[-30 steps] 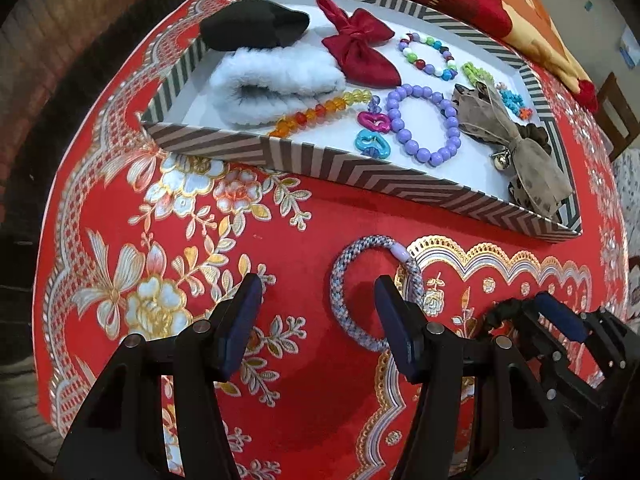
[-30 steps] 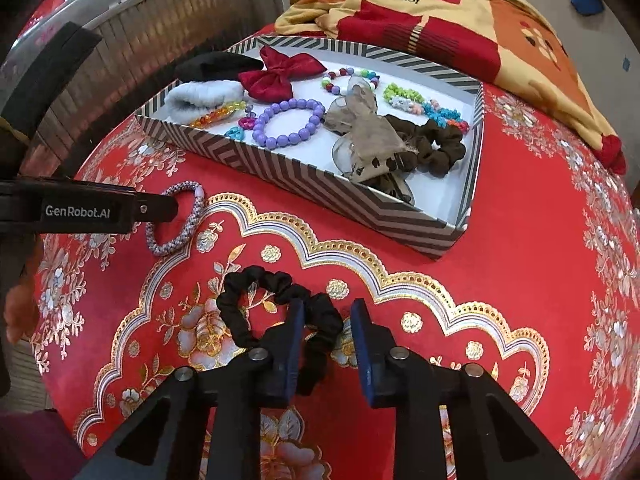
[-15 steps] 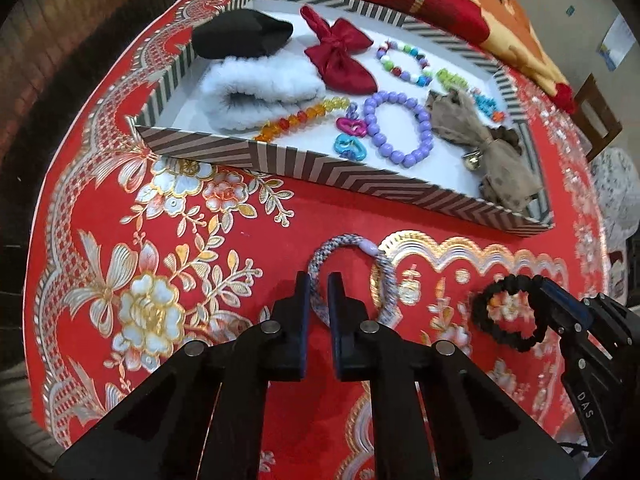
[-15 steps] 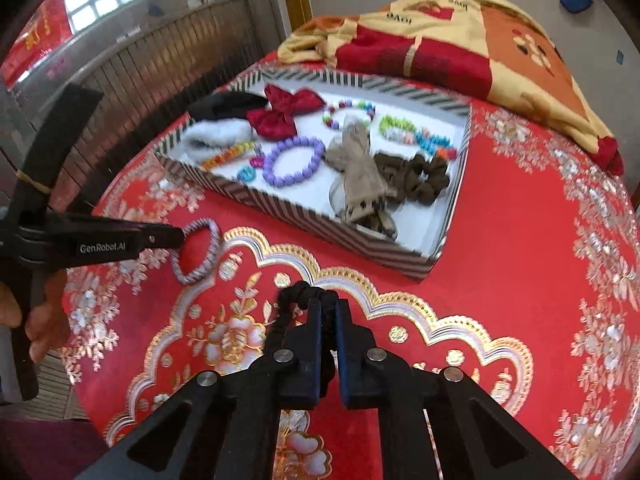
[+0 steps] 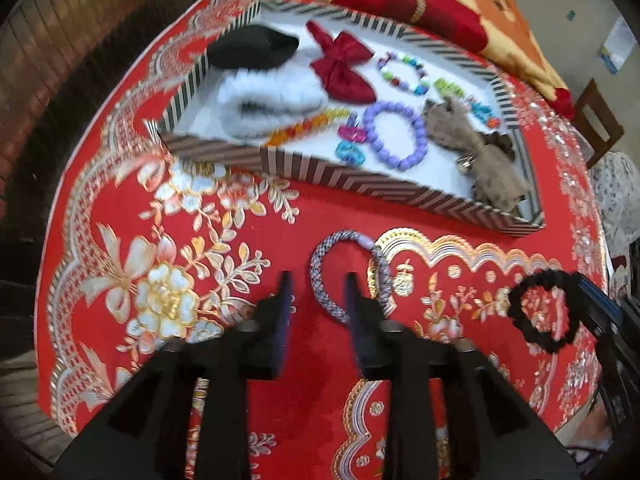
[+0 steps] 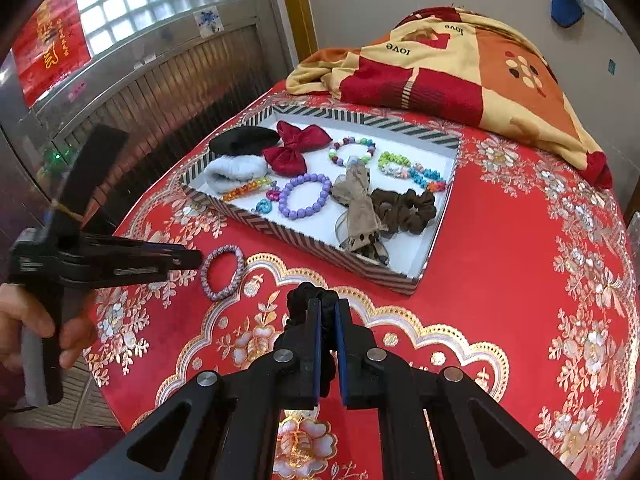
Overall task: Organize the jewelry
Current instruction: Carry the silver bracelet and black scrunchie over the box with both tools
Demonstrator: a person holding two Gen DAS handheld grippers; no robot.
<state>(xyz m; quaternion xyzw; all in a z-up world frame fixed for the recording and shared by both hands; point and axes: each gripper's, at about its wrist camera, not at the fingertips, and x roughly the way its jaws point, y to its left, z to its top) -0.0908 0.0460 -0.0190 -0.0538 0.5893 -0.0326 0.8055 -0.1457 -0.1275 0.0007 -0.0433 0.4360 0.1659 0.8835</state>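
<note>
Two hand-held grippers work at the near side of a striped tray (image 6: 436,236) on a tabletop (image 6: 520,280) covered in red cloth.

Right hand-held gripper (image 6: 327,320): closed on a black scrunchie (image 5: 544,312), pinching one side of the loop. In the left wrist view the rest of the loop hangs free above the cloth, in front of the tray's near right corner.

Left hand-held gripper (image 5: 316,300): its jaws have just been opening and stand apart. A woven bracelet (image 5: 352,276) lies flat on the cloth just in front of the tray's near wall. One arc of it sits between the fingers, and no pad presses on it, so it is not held.

Inside the tray: a purple bead bracelet (image 6: 306,196), a red bow (image 6: 294,148), a brown scrunchie (image 6: 404,210) and other pieces, closely packed.

Risks, as judged from this moment:
- The scrunchie is soft and caught on a narrow bite. A quick swing toward the tray could pull it loose.
- The dangling loop could snag the tray's near wall if carried low.
- The only bare floor is by the tray's near right corner. A drop elsewhere would land on pieces already placed.
- If the left jaws close again on the rounded bracelet, it may roll or slide out of them.
- Both tools work just in front of the tray and could collide.
</note>
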